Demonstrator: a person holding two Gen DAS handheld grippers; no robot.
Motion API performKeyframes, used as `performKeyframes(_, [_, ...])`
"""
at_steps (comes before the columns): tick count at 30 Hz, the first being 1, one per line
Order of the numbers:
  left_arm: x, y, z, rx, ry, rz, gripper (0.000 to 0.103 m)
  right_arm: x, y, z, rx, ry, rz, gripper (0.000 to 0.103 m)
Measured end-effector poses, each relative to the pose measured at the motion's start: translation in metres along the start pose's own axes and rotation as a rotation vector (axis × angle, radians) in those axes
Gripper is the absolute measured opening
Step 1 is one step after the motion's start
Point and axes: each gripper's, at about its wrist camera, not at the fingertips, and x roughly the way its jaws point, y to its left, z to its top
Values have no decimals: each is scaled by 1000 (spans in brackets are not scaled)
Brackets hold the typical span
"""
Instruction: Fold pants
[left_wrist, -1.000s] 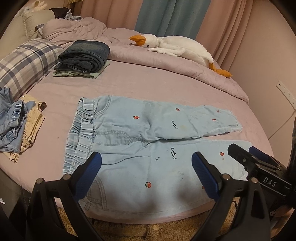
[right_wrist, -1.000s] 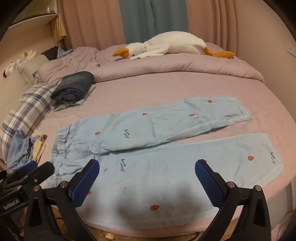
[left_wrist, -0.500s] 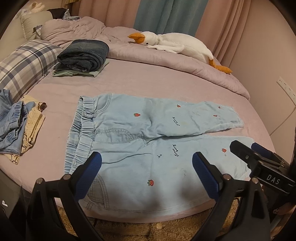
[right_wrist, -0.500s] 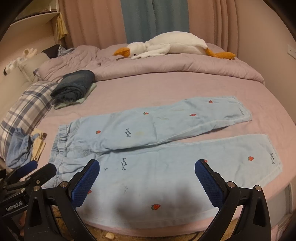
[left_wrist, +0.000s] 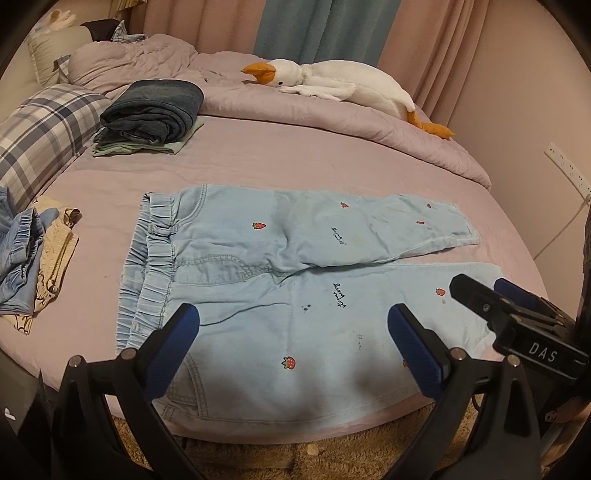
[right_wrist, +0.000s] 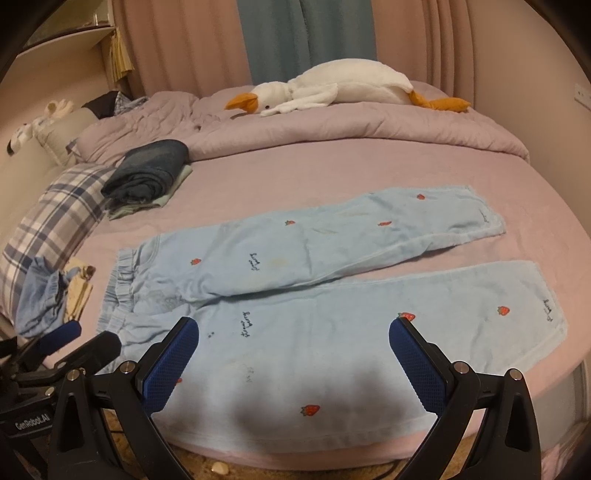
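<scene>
Mauve-sheeted bed (left_wrist: 295, 166), pink curtains (right_wrist: 177, 48), teal curtain (right_wrist: 306, 37), dim light.

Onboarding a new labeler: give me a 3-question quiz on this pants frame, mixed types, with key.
1. True or false: the left gripper is shut on the pants.
2. Multiple choice: the goose lies on A) the pants B) the quilt C) the plaid pillow.
3. Fill in: the dark folded jeans rest on a pale ___ garment.

Key: 1 false, both it and the right gripper are open above the near leg, holding nothing. 2 B. 3 green.
</scene>
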Motion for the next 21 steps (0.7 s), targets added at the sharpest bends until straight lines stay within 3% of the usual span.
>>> performKeyframes(21, [13, 8, 11, -33, 24, -14, 102, -6, -33, 6, 114, -40, -120, 103])
